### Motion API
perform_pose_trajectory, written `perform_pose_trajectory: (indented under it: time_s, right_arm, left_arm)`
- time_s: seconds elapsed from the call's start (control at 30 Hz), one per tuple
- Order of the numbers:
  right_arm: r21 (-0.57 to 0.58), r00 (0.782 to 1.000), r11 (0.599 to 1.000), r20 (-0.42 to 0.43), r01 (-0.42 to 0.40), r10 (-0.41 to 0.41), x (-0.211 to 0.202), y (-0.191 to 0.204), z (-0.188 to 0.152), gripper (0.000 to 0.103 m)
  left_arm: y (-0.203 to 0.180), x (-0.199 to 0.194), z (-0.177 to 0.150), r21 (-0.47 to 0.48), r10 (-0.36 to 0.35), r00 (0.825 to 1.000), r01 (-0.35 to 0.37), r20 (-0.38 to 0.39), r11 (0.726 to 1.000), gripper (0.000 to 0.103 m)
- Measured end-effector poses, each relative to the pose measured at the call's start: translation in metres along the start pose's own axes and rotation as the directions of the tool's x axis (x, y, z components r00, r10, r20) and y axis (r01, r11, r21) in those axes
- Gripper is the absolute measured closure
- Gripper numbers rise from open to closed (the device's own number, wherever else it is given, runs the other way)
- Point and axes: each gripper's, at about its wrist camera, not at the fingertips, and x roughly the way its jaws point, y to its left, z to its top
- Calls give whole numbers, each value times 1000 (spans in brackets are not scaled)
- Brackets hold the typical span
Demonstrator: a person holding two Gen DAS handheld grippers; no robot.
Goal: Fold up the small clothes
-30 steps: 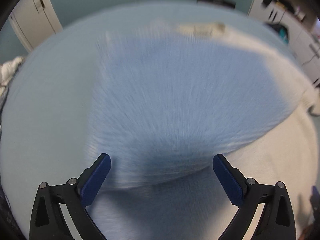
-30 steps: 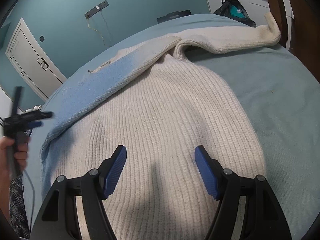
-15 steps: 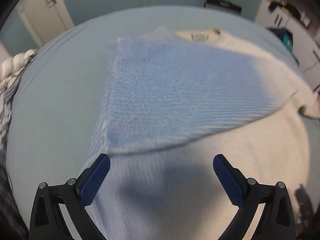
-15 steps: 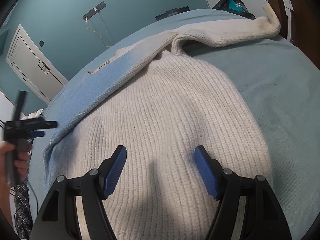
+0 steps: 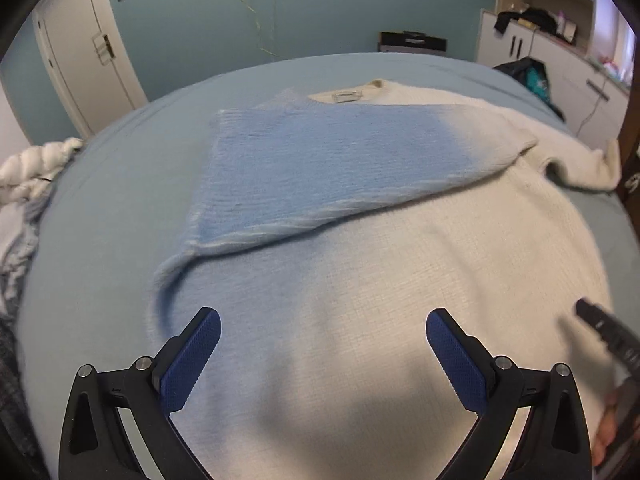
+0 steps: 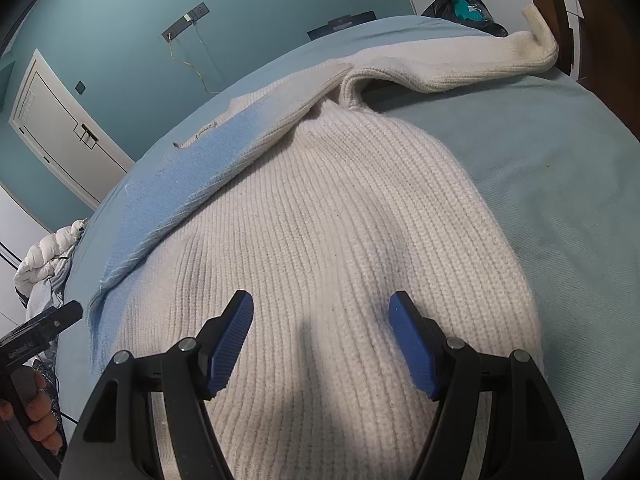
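Observation:
A ribbed knit sweater, cream shading to light blue, lies flat on the bed. Its blue sleeve is folded across the chest; the cream sleeve stretches out toward the far right. My left gripper hovers open over the sweater's lower body, nothing between its fingers. My right gripper also stands open above the cream body, empty. Each gripper shows at the edge of the other's view: the right gripper with a hand, and the left gripper with a hand.
A white braided blanket is bunched at the bed's left edge. A white door, white cabinets and a dark bag stand beyond the bed. Bare sheet lies right of the sweater.
My left gripper has pulled back and risen from close above the blue sleeve, so the whole folded sleeve and collar now show. The right gripper has stayed put.

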Motion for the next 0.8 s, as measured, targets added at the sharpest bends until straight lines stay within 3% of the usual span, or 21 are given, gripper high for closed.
perform_pose_trajectory:
  time_s: [0.17,0.27,0.37,0.43,0.57,0.67,0.8]
  right_arm:
    - [12,1000,1000,-24,-7,8,5,-3,3,36]
    - [35,998,999,-50,-23,25,5,-7,8,36]
    - [78,997,997,-64,-30,35,-4,-16,36,36]
    - [81,999,997,-37,13,-10,-15,-27,67,36]
    - [113,991,986,-67,122,-115,-13,-72,130,36]
    - [151,974,962,-64,226,-218,-8,-121,172,36]
    - [216,960,936,-73,280,-270,3,-180,209,36]
  left_arm:
    - [-1,2,8,-27,-31,998,32,47,999,0]
    - [2,12,9,-41,-31,999,32,22,999,0]
    - [9,19,8,-62,-3,1000,3,11,998,0]
    - [14,25,8,-75,7,1000,-7,5,997,0]
    - [24,39,7,-115,29,999,-32,-23,993,0]
    - [28,48,7,-126,59,998,-63,-37,990,0]
    - [34,53,8,-147,58,997,-63,-43,987,0]
